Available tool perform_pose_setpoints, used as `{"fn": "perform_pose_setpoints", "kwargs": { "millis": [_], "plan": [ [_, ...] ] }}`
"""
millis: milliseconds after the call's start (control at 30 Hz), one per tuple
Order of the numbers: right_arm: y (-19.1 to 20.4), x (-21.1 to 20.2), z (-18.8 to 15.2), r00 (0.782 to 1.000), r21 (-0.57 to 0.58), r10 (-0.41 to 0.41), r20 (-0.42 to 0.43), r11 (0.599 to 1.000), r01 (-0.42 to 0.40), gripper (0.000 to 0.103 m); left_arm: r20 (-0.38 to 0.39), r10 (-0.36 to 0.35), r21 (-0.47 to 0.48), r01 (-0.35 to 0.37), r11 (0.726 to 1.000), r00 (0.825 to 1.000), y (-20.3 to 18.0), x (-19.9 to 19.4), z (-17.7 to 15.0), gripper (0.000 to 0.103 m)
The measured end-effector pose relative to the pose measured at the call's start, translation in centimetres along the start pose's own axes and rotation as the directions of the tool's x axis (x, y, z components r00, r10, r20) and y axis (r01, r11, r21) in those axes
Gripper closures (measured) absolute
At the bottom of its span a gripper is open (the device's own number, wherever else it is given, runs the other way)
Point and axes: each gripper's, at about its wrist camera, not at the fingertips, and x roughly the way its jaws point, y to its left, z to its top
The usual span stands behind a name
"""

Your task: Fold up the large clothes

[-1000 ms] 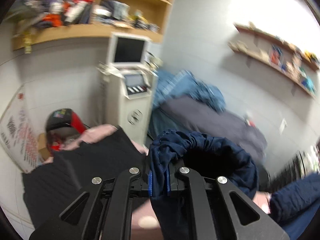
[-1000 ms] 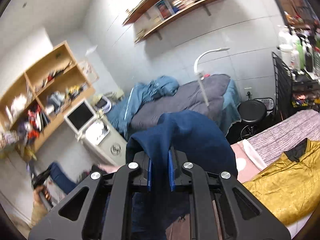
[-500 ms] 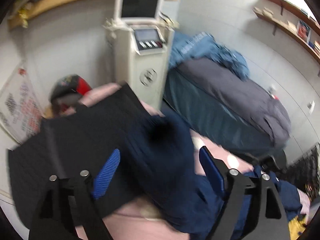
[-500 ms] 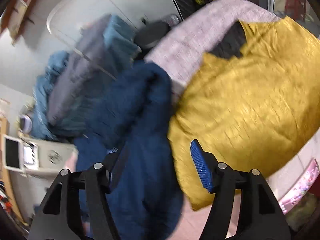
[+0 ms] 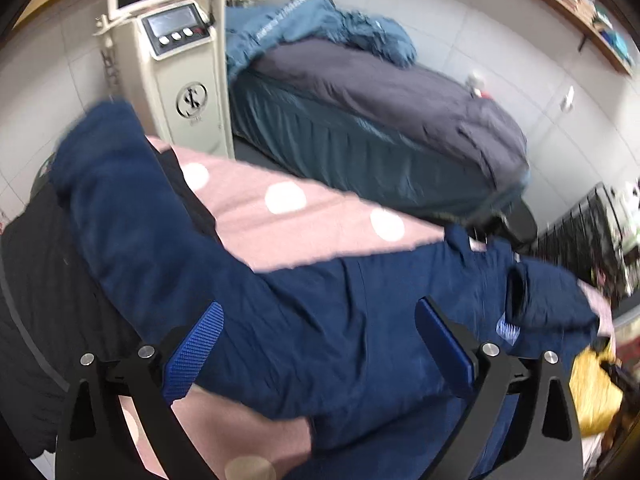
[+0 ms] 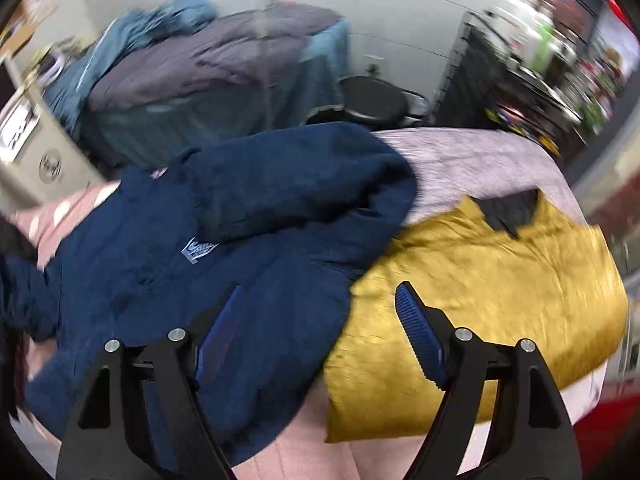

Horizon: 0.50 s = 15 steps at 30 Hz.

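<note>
Pink dotted bedding (image 5: 280, 216) carries the navy garment (image 5: 320, 320), sprawled mid-frame. Both the left gripper (image 5: 320, 344) and right gripper (image 6: 316, 328) have just been opening, jaws spread, gripping nothing. Motion blur smears the garment's edges; a yellow garment (image 6: 500, 280) lies at right.

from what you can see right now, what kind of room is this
Probably a small bedroom or a treatment room doubling as storage. A bed with a grey cover stands against the tiled wall, wall shelves hold books, and clothes such as the navy garment lie on a pink dotted sheet.
</note>
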Motion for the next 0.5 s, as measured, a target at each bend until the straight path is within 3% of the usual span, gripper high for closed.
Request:
{"fn": "perform_pose_setpoints", "kwargs": {
  "millis": [133, 267, 367, 500],
  "plan": [
    [5.8, 2.2, 1.1, 1.0, -0.186, -0.002, -0.009, 0.982, 0.0, 0.026, -0.091, -0.025, -0.034, 0.022, 0.999, 0.996, 0.4, 1.4, -3.7, 0.008],
    [10.9, 5.6, 2.2, 0.999, -0.351, -0.036, -0.003, 0.936, 0.033, 0.026, -0.184, -0.008, -0.082, -0.007, 0.997, 0.983, 2.4, 2.3, -7.4, 0.008],
    [14.3, 9.4, 2.9, 0.996, -0.467, -0.088, -0.003, 0.881, 0.076, 0.026, -0.228, 0.019, -0.114, -0.046, 0.992, 0.974, 4.2, 2.1, -9.9, 0.008],
    [18.2, 15.0, 2.9, 0.98, -0.617, -0.198, 0.015, 0.77, 0.165, 0.026, -0.256, 0.058, -0.14, -0.096, 0.985, 0.965, 6.5, 0.9, -12.2, 0.008]
  ]
}}
